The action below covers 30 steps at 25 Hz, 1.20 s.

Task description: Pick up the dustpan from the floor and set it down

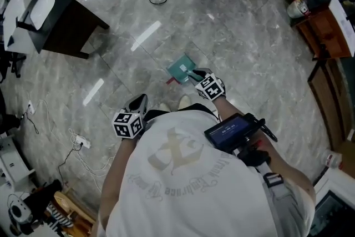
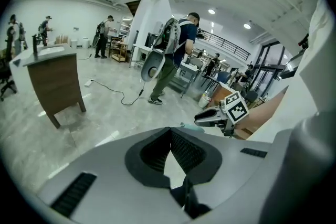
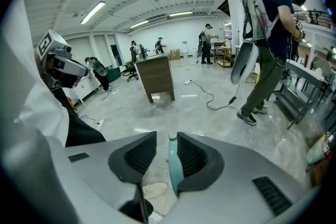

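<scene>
- The right hand-held gripper reaches down toward the floor at 12 o'clock of the person. Its jaws stand apart around the teal dustpan handle.
- The handle lies against one pad only and the other pad is clear of it, so nothing is clamped.
- The dustpan lies low at 10 o'clock of that hand-held gripper, apparently resting on the floor.
- The left hand-held gripper hangs well apart at 8 o'clock of the dustpan. Its jaws are together with nothing between them.
- This looks like the let-go. To do it well, spread the jaws until both pads clear the handle.
- Then draw back along the handle's line toward 5 o'clock, without twisting, so the touching pad does not drag or tip the pan.
</scene>
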Tool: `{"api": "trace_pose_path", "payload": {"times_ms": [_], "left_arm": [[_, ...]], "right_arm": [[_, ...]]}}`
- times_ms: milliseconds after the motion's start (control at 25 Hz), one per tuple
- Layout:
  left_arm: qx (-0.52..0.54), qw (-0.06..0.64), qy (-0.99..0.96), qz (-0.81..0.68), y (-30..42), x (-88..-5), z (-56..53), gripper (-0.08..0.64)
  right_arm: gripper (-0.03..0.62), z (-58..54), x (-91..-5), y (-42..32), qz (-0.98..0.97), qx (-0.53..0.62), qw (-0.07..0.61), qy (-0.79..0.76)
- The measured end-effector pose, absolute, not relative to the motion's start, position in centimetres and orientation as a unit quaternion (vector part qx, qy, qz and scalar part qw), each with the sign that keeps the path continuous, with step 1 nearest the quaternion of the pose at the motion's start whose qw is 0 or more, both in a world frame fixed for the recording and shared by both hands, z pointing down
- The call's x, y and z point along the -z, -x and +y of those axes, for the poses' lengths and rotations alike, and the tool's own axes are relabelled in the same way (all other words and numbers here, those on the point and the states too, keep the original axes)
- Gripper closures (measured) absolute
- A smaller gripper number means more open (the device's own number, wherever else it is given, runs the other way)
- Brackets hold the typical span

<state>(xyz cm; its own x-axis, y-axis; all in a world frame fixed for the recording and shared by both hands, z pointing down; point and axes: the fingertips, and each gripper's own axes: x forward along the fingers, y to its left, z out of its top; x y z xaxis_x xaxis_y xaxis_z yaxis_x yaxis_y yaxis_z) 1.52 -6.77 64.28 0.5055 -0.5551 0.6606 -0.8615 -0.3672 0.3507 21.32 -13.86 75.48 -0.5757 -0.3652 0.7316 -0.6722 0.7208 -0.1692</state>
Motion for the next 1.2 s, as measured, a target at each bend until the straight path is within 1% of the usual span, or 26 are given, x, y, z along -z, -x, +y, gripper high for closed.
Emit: {"api": "trace_pose_path", "payload": {"times_ms": [40, 200, 360, 480, 680, 800, 840, 1080, 1200], "left_arm": [[-0.222, 0.346, -0.792, -0.45, -1.1, -64.3, -6.6, 0.548], [-0.226, 0.346, -0.782, -0.467, 0.2, -64.1, -6.5, 0.548], [-0.224, 0.346, -0.771, -0.485, 1.8, -64.2, -7.0, 0.548], [-0.222, 0.351, -0.758, -0.502, 3.0, -63.6, -6.1, 0.548], [-0.221, 0.352, -0.744, -0.523, 3.9, -63.1, -5.1, 0.548], [-0.222, 0.349, -0.741, -0.529, 3.9, -63.0, -4.6, 0.548], [-0.222, 0.349, -0.741, -0.529, 3.8, -63.0, -4.6, 0.548], [-0.222, 0.351, -0.745, -0.522, 3.5, -63.5, -5.0, 0.548], [-0.221, 0.349, -0.752, -0.514, 3.4, -63.8, -6.0, 0.548]], "right_arm": [[0.456, -14.2, -75.9, -21.1, -0.857, -0.218, 0.358, -0.3], [0.449, -15.0, -77.8, -20.6, -0.846, -0.213, 0.396, -0.287], [0.402, -15.7, -80.7, -20.2, -0.834, -0.208, 0.441, -0.259], [0.4, -15.1, -81.7, -20.1, -0.823, -0.212, 0.467, -0.245], [0.4, -14.9, -83.0, -19.9, -0.813, -0.217, 0.49, -0.226], [0.425, -14.5, -83.8, -20.3, -0.806, -0.221, 0.501, -0.226], [0.457, -14.4, -84.0, -20.4, -0.804, -0.219, 0.503, -0.227], [0.472, -14.8, -83.9, -21.2, -0.801, -0.205, 0.508, -0.242], [0.474, -15.3, -83.2, -21.2, -0.803, -0.204, 0.5, -0.252]]}}
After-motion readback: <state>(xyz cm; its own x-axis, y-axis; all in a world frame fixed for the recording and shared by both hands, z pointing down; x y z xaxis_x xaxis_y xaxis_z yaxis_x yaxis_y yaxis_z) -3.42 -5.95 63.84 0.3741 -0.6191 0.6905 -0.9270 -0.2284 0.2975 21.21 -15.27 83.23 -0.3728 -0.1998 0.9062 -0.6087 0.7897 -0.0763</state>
